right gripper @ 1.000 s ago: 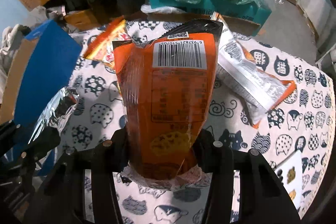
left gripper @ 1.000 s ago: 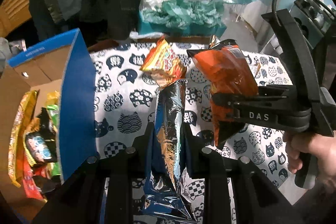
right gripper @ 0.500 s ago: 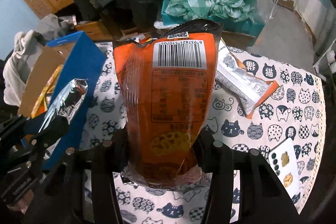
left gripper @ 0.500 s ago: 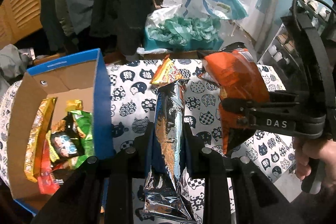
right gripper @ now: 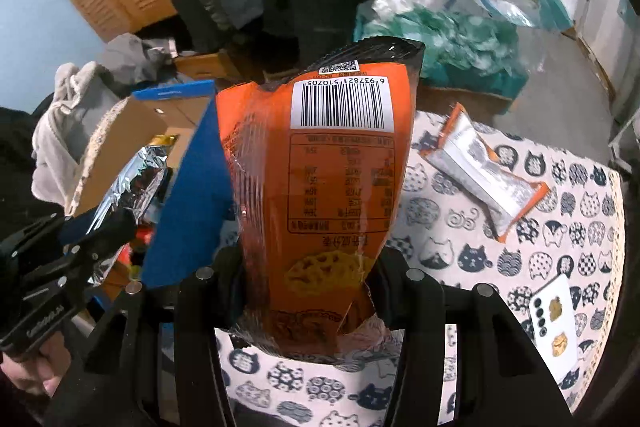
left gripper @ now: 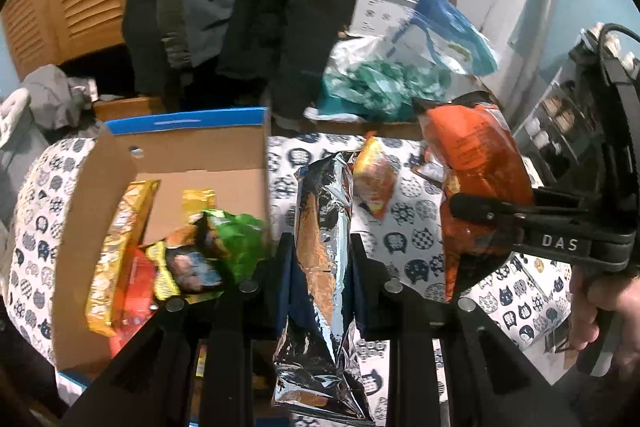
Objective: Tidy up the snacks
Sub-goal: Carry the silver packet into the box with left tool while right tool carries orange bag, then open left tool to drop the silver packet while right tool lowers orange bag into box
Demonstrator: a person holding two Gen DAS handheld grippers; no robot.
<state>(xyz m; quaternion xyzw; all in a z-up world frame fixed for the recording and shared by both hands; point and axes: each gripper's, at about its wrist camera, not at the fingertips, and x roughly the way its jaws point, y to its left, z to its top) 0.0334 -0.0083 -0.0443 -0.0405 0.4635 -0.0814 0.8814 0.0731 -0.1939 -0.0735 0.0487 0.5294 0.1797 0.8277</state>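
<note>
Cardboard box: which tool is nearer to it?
Left. The left tool, shut on the silver bag, sits beside the cardboard box; the right tool is farther away, over the tablecloth.

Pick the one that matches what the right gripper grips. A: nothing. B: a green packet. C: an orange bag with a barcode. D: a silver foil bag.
C: the right gripper is clamped on the orange bag, barcode showing near its top; the silver foil bag sits in the left gripper.
</note>
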